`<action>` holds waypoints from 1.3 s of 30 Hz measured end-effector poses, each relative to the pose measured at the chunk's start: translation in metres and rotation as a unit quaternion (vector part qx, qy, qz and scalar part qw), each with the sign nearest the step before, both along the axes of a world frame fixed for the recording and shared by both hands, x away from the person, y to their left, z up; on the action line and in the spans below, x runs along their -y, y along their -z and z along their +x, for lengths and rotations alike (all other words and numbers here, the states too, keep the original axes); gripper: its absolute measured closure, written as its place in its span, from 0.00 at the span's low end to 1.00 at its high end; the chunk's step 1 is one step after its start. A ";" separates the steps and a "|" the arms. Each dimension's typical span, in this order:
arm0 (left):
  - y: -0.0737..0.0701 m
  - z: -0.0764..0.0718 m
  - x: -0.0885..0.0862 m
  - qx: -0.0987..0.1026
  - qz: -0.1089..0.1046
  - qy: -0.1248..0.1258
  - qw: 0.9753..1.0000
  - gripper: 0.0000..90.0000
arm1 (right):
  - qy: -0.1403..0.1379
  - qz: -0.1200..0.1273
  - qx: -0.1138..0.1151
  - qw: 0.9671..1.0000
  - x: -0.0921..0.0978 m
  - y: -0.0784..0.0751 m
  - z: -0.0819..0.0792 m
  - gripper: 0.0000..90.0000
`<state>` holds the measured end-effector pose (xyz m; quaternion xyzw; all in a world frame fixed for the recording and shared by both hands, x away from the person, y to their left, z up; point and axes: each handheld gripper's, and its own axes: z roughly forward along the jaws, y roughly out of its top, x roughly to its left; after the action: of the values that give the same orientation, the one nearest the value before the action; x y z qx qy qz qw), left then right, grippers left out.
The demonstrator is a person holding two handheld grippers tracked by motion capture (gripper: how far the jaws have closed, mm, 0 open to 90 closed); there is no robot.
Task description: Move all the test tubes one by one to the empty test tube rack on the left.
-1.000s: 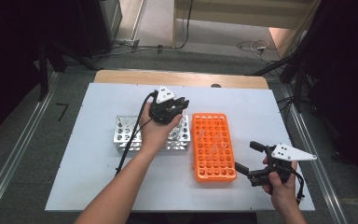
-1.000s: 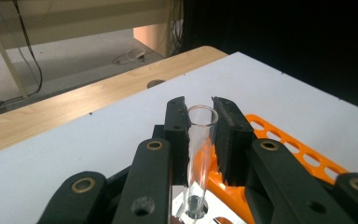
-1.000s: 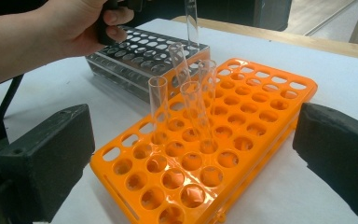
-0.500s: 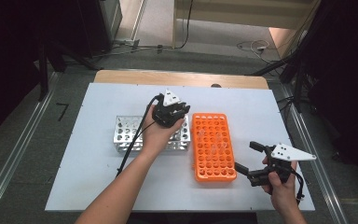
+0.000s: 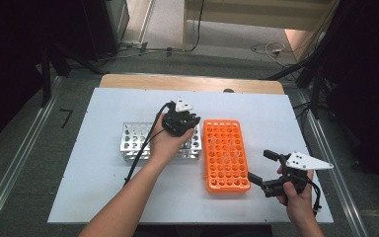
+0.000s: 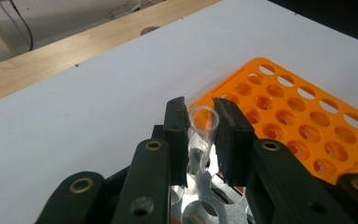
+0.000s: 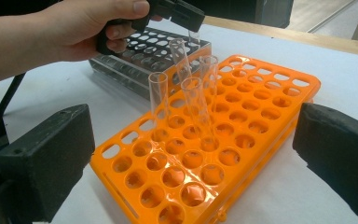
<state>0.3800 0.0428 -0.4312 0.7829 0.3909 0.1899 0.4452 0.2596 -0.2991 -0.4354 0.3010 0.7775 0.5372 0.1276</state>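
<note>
Pinching a clear tube (image 6: 199, 133) just below its rim, my left gripper (image 6: 199, 140) has it clamped between the jaws above the metal rack (image 5: 133, 143), with the orange rack (image 5: 227, 153) just ahead. I judge the tube light, stiff, slick and breakable, so a gentle grip near the top suits. My right gripper (image 5: 269, 173) hangs open beside the orange rack.

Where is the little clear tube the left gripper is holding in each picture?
High view: hidden inside the left gripper, above the metal rack.
Left gripper view: clear tube at centre, clamped between the black jaws.
Right gripper view: tube at top centre, under that gripper.
Shared landmark: the orange rack.
</note>
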 end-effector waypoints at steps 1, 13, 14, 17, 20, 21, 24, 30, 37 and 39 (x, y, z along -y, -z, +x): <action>0.000 0.000 0.000 0.000 0.000 0.000 1.000 0.83 | 0.001 0.000 -0.001 1.000 0.000 0.000 0.000 0.00; -0.008 -0.009 -0.006 0.001 -0.046 0.017 0.999 0.54 | -0.002 -0.004 -0.004 1.000 -0.003 0.002 0.001 0.00; -0.010 -0.012 -0.008 0.003 -0.057 0.018 0.998 0.51 | -0.004 -0.005 -0.004 1.000 -0.003 0.003 0.002 0.00; -0.012 -0.021 -0.014 0.012 -0.082 0.024 0.996 0.43 | -0.006 -0.007 -0.008 1.000 -0.006 0.004 0.002 0.01; -0.013 -0.031 -0.019 0.017 -0.097 0.034 0.995 0.37 | -0.003 -0.006 -0.010 1.000 -0.008 0.005 0.003 0.03; -0.014 -0.035 -0.021 0.021 -0.100 0.035 0.994 0.35 | -0.003 -0.006 -0.010 1.000 -0.009 0.006 0.004 0.04; -0.014 -0.048 -0.027 0.028 -0.111 0.039 0.993 0.31 | -0.003 -0.006 -0.015 1.000 -0.012 0.007 0.005 0.04; -0.012 -0.075 -0.040 0.034 -0.122 0.035 0.991 0.22 | -0.010 -0.003 -0.021 1.000 -0.020 0.005 0.012 0.05; -0.006 -0.100 -0.054 0.035 -0.138 0.028 0.989 0.15 | -0.018 -0.015 -0.019 1.000 -0.024 -0.005 0.023 0.05; -0.004 -0.104 -0.057 0.034 -0.143 0.028 0.989 0.11 | -0.020 -0.022 -0.020 0.999 -0.023 -0.007 0.029 0.05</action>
<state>0.2760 0.0998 -0.4270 0.7146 0.3764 0.1461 0.5712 0.2882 -0.2756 -0.4287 0.2930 0.7976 0.5162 0.1076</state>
